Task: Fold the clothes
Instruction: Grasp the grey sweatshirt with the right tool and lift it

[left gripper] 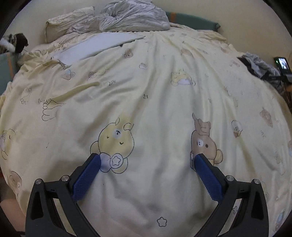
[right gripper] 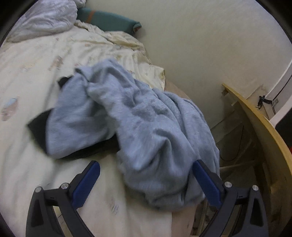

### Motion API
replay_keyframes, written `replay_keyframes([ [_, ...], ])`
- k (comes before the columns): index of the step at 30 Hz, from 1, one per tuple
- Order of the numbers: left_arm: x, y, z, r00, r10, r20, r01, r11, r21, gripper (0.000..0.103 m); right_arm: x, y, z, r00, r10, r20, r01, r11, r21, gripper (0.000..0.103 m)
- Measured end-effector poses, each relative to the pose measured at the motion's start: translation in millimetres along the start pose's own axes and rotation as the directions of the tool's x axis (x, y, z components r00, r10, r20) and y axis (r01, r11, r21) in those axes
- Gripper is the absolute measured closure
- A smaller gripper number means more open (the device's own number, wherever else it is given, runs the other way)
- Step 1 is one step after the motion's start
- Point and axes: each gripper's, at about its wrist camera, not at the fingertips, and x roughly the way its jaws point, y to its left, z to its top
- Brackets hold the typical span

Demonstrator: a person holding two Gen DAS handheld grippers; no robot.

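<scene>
Left wrist view: left gripper (left gripper: 147, 161) spread wide, gripping nothing, poised above a pale yellow bedsheet (left gripper: 155, 91) printed with cartoon bears. Blue finger pads (left gripper: 87, 178) apart over a yellow bear print (left gripper: 115, 144) and a brown bear print (left gripper: 204, 144). At the head of the bed, a crumpled grey duvet (left gripper: 133, 16) beside a cream pillow (left gripper: 71, 23); a flat white sheet-like panel (left gripper: 94, 47) just below them. At the far right edge, a dark and grey clothes heap (left gripper: 257, 65) near a phone with a lit screen (left gripper: 282, 63). Right wrist view, somewhat blurred: right gripper (right gripper: 146, 166) likewise wide apart and empty, just in front of a rumpled light blue sweatshirt (right gripper: 138, 116) lying at the bed's right edge, partly over a black garment (right gripper: 39, 127). Beyond the bed, a wooden table edge (right gripper: 264, 124).
</scene>
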Motion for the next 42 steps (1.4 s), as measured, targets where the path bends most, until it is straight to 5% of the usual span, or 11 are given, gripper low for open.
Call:
replay_keyframes([
  [6,1,-1,-3,1.000,0.013,-0.001,-0.013,1.000,0.009,0.000,36,-7,4,0.997,-0.030,-0.067,0.031,0.999,0.018,0.002],
  [11,5,-3,1,1.000,0.016,-0.002,-0.016,1.000,0.013,0.000,49,-16,1,0.991,-0.062,-0.122,0.068,0.997,0.042,0.057],
  [16,2,-5,-1,1.000,0.017,-0.001,-0.017,1.000,0.015,0.000,33,-22,3,0.995,-0.057,-0.087,0.062,0.997,0.050,0.080],
  [29,4,-3,0,1.000,0.020,-0.005,-0.020,1.000,0.015,0.000,-78,-30,20,0.990,0.031,0.137,-0.045,0.994,0.098,0.085],
  [42,4,-3,-1,1.000,0.027,-0.013,-0.027,0.999,0.019,0.000,-225,-19,31,0.965,0.119,0.234,-0.133,0.990,0.046,0.086],
])
